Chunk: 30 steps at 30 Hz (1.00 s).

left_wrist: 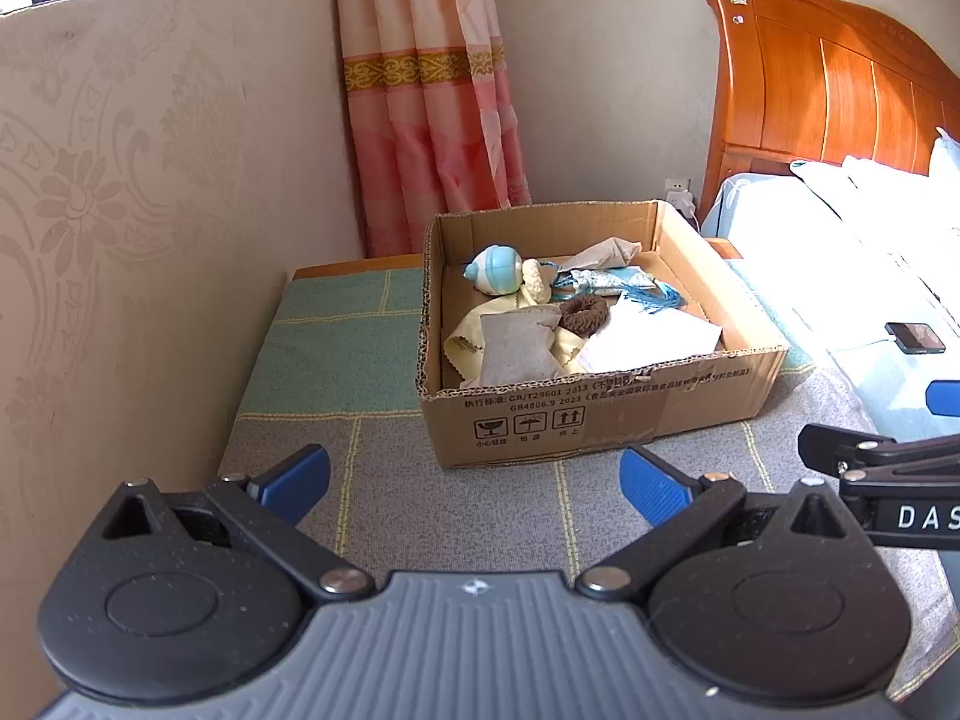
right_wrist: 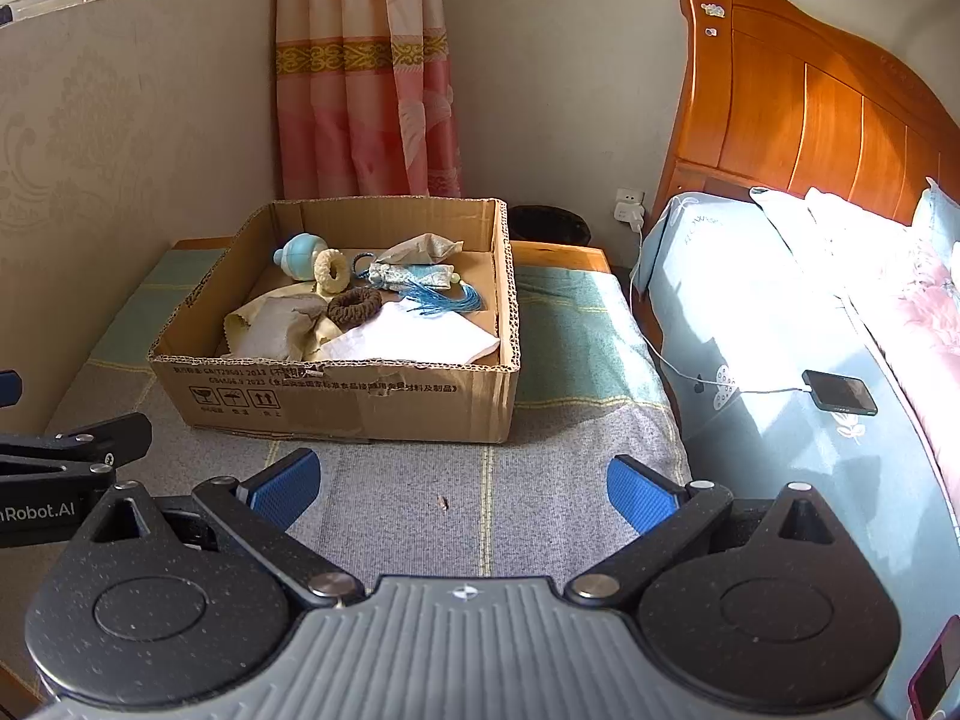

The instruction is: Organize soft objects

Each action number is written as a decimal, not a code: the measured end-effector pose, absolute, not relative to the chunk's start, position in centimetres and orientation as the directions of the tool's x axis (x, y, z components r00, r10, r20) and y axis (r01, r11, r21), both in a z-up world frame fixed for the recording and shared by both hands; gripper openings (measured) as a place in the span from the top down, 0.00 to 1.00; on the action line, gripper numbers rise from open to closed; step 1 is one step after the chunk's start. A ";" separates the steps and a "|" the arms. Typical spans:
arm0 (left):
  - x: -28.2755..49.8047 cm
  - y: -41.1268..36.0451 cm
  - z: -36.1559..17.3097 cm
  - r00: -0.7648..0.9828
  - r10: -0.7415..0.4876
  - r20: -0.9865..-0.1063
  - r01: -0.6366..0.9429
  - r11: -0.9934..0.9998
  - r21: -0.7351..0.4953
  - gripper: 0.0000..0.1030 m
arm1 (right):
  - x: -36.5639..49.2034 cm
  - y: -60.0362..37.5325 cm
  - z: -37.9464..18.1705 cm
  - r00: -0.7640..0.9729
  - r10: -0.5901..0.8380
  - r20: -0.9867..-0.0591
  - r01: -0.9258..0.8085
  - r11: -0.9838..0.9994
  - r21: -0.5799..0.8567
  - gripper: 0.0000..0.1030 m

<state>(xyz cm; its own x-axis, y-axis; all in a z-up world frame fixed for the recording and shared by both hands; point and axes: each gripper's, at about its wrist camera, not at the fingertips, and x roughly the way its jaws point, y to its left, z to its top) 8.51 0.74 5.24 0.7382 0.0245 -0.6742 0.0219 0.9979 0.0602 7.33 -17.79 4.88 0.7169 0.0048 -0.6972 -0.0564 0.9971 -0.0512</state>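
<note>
Both grippers, the left gripper and the right gripper, sit low in the frame, wide open, holding nothing. Soft things lie piled in the cardboard box at middle frame. Reach in slowly and pinch one soft thing, maybe the brown hair tie.

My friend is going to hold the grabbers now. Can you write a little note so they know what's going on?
Left gripper: open, holding nothing, hovering over the patchwork mat in front of the cardboard box.
Right gripper: open, holding nothing, beside the left one, also short of the box.
All the soft things lie in the box: blue toy, cream ring, brown scrunchie, blue tassel, grey cloth, yellow cloth, white cloth.
Done: nothing that shows; the pile is jumbled.
Left: reach into the box and sort the pieces. Where they should go is not shown.
</note>
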 end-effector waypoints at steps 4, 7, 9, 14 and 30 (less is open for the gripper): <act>8.5 0.7 5.3 0.738 0.025 -0.675 0.022 0.998 0.060 0.01 | 7.3 -17.8 4.9 0.716 0.005 -0.698 -0.057 0.997 -0.051 0.00; 8.5 0.6 5.3 0.738 0.024 -0.674 0.024 0.998 0.061 0.01 | 7.4 -17.8 4.9 0.715 0.006 -0.699 -0.057 0.997 -0.050 0.00; 8.5 0.6 5.3 0.738 0.023 -0.674 0.024 0.998 0.061 0.01 | 7.3 -17.8 4.9 0.716 0.006 -0.698 -0.059 0.997 -0.052 0.00; 8.5 0.6 5.3 0.738 0.023 -0.674 0.025 0.998 0.061 0.01 | 7.3 -17.8 4.9 0.717 0.006 -0.697 -0.058 0.997 -0.051 0.00; 8.5 0.6 5.3 0.739 0.022 -0.674 0.026 0.998 0.061 0.01 | 7.2 -17.8 4.9 0.716 0.008 -0.698 -0.064 0.997 -0.053 0.00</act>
